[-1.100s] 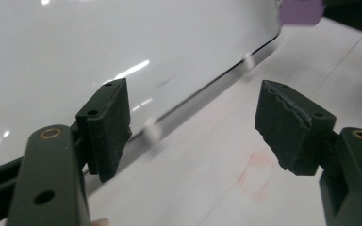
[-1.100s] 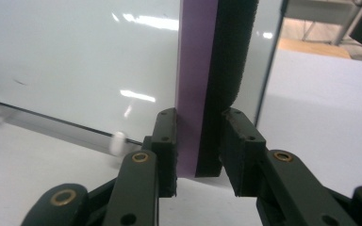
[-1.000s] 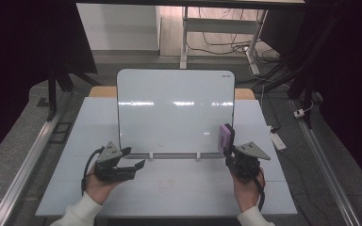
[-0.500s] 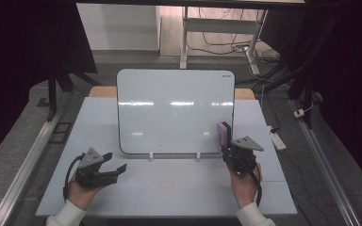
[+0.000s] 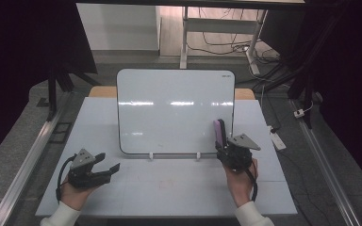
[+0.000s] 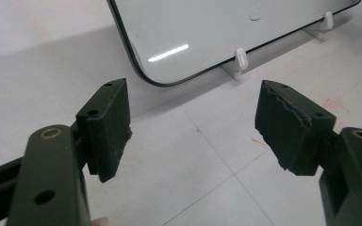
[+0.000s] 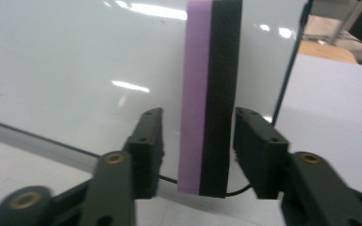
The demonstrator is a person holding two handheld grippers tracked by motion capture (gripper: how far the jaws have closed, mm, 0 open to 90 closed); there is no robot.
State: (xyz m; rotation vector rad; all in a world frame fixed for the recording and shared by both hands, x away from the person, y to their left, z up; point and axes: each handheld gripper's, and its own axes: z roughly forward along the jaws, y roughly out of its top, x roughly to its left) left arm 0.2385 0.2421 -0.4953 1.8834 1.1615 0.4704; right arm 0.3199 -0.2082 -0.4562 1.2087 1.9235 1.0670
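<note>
Since a second ago my left gripper (image 5: 107, 169) has slid out toward the table's (image 5: 179, 188) left edge, away from the whiteboard (image 5: 174, 110), its jaws apart and empty. My right gripper (image 7: 197, 150) has just been opening: the eraser (image 7: 209, 94), pink on one side and black felt on the other, stands upright between my fingers (image 7: 148, 146) with a gap on each side, at the board's lower right corner. It seems to cling to the board face by itself. To finish well, I judge I should back straight out along the jaws without brushing either side, so it stays put.
</note>
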